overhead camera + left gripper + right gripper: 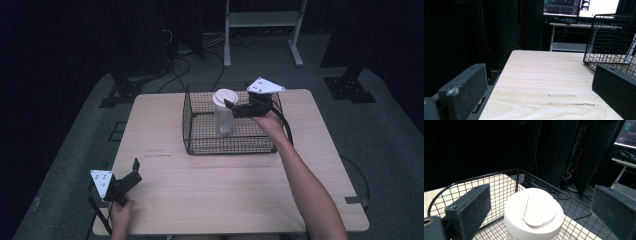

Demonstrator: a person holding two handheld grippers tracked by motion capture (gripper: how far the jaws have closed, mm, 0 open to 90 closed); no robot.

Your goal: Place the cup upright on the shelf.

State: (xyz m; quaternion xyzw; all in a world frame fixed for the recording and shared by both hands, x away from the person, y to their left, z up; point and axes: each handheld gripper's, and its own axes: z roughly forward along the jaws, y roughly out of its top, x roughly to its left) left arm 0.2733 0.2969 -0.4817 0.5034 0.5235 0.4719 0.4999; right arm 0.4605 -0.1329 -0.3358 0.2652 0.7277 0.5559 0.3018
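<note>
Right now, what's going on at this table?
A person is working with a gripper in each hand. The right gripper is open beside the white lid of a clear jar standing upright in a wire basket, jaws on either side without gripping. The left gripper sits open near the table's front left corner, holding nothing.

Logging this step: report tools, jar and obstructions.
Right tool open, jaws either side of the jar lid. Jar upright inside wire basket. Left tool open, idle over table. Basket walls crowd the approach.
</note>
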